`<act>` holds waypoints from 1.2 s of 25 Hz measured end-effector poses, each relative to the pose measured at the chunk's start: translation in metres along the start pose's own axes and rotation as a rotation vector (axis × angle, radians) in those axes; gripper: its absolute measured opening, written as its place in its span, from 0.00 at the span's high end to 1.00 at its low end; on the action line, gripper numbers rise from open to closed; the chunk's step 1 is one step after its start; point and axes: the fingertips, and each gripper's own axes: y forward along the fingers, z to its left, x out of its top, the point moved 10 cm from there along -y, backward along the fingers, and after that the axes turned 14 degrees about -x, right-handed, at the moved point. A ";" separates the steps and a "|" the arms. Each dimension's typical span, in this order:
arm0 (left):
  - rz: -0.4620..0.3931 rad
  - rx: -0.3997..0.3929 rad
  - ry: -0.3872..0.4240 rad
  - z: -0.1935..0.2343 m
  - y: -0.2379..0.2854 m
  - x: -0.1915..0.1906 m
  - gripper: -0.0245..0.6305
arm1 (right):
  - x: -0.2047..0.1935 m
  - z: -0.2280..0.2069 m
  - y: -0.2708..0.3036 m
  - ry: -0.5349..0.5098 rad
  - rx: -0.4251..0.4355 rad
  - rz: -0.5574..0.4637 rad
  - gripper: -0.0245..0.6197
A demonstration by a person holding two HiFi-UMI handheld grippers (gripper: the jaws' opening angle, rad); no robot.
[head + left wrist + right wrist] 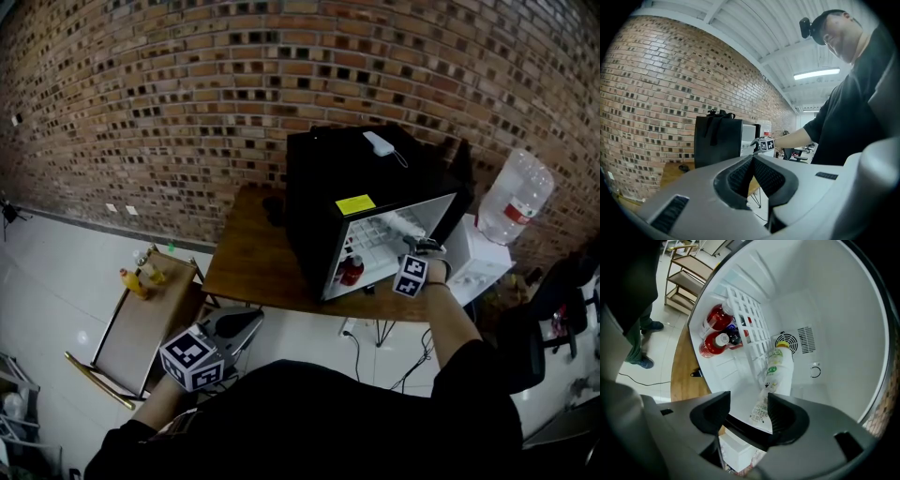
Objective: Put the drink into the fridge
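Closest to the person's body, the left gripper [753,158] hangs low with its jaws pressed together on nothing, so it's spare for whatever comes after. Past it is the wooden table [246,267] with the black fridge [323,187] sitting on it, and the right gripper [747,400] reaches down into the fridge's open mouth. Its jaws stand apart. The near end of the drink bottle [779,375] shows in the gap, close against the jaw on the right of the right gripper view, with bare white on the other side. To my eye nothing is squeezing the bottle, and it rests inside the white compartment on its own. It sits just right of the wire shelf [746,326], yellow cap pointing toward the fan grille [787,341] on the back wall; whether it stands or lies I can't tell from this angle. The red bottles [712,345] are beyond that shelf, to the left. I'd call the job nearly done, with the pull-out the bit that matters. The way to do it is to have the jaws as wide as they are or wider, then draw the gripper straight back along its own line. It should lean a touch away from the bottle, so that the close jaw doesn't drag it forward or tip it. Go slow until the tips are clear of the opening, and mind the shelf wires on the left.
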 end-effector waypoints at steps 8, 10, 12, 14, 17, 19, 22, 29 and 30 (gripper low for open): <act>-0.001 0.007 -0.005 0.000 -0.002 0.000 0.97 | -0.004 -0.001 0.002 0.024 -0.022 0.030 0.58; 0.000 0.003 -0.003 0.000 -0.001 -0.001 0.97 | -0.002 0.004 0.000 0.023 -0.015 0.026 0.58; 0.000 -0.003 -0.001 -0.001 0.001 -0.001 0.97 | -0.001 0.007 -0.002 0.023 -0.014 0.020 0.58; 0.000 -0.010 0.000 0.000 0.003 -0.001 0.97 | -0.001 0.011 -0.005 0.026 -0.013 0.012 0.58; 0.001 -0.015 -0.001 -0.001 0.005 -0.001 0.97 | 0.001 0.017 -0.007 0.029 -0.004 0.002 0.58; 0.003 -0.018 -0.003 -0.002 0.006 -0.001 0.97 | 0.000 0.020 -0.007 0.023 -0.001 0.006 0.58; 0.009 -0.011 -0.009 -0.003 0.004 -0.002 0.97 | -0.012 0.016 0.003 -0.012 0.002 0.049 0.58; 0.009 0.013 -0.014 -0.004 -0.002 -0.002 0.97 | -0.028 -0.009 0.023 0.050 -0.019 0.138 0.58; 0.007 0.015 -0.014 -0.004 -0.002 -0.003 0.97 | -0.026 -0.007 0.022 0.060 -0.018 0.129 0.58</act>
